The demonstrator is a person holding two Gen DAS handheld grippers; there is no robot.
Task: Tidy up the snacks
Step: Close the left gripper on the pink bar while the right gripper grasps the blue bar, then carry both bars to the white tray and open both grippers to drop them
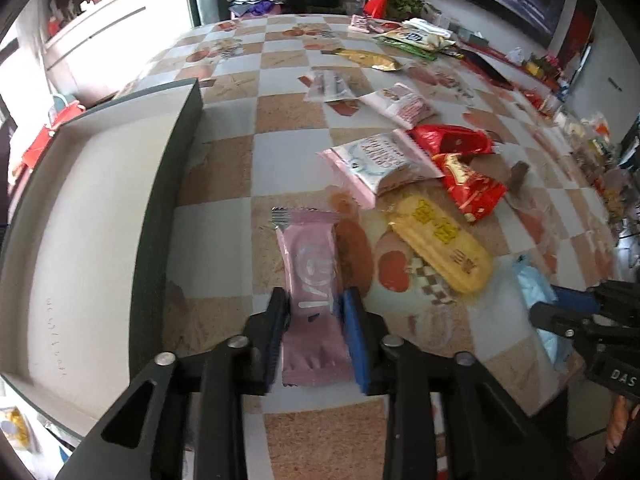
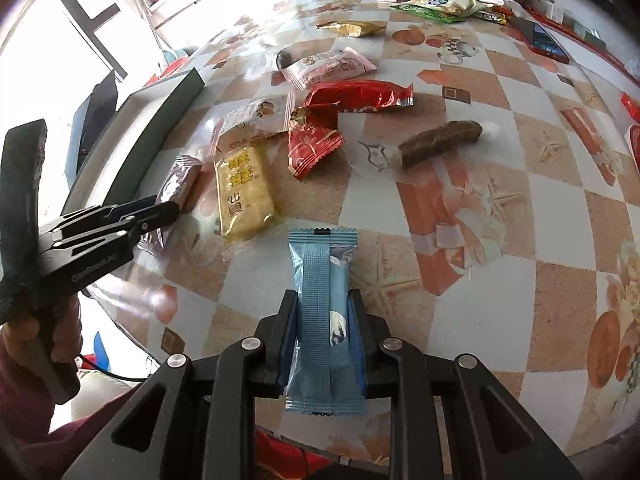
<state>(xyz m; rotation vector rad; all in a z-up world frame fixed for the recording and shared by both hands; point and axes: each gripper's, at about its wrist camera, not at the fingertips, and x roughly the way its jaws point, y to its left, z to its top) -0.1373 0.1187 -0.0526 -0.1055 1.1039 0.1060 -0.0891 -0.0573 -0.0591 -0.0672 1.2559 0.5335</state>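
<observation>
Pink snack bar (image 1: 310, 300) sits lengthwise between the fingers of the left tool (image 1: 314, 312), pinched at its near half, just right of the empty dark-walled tray (image 1: 168, 184) on the checkered desk (image 1: 288, 112). Blue snack bar (image 2: 322, 312) is pinched the same way in the right tool (image 2: 322, 320), pads pressed tight on both long edges, near edge of the desk. Beyond them lie the loose snacks: yellow rice-cracker pack (image 2: 244, 192) closest, red wrappers (image 2: 356, 96) and white-pink packs (image 2: 328, 66) farther, brown sausage-like stick (image 2: 440, 142) off right, more packets at the far edge.
</observation>
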